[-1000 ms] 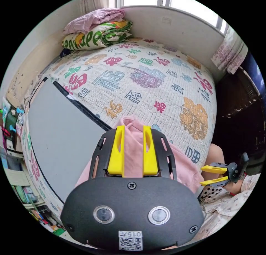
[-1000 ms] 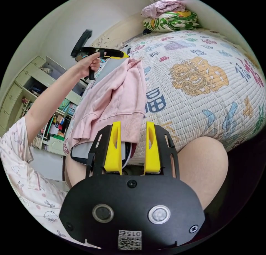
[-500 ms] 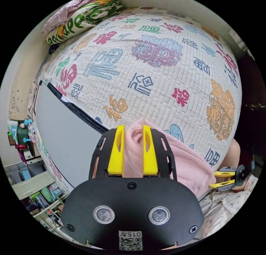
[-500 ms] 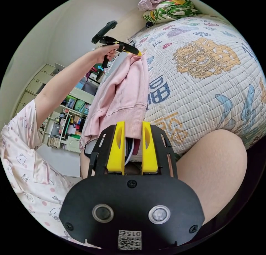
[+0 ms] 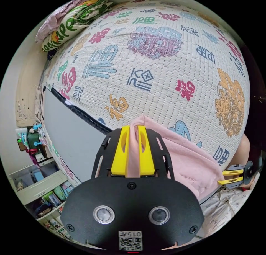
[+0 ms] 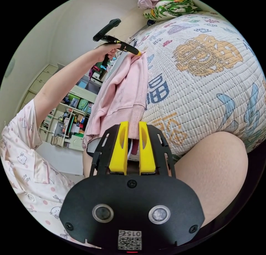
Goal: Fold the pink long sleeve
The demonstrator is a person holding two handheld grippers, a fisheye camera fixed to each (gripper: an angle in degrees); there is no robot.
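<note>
Between my tongs the pink long sleeve (image 6: 122, 91) hangs lengthwise: left tongs (image 5: 133, 151) pinch its top, right tongs (image 6: 132, 148) nearly closed at its hem, six o'clock.

Soft, even daylight fills both fisheye views, with no glare. The bed's patterned quilt (image 5: 155, 80) bulges strongly and its print bends near the black circular edges. Focus is sharp throughout; shadows beside the quilt are faint and diffuse.
</note>
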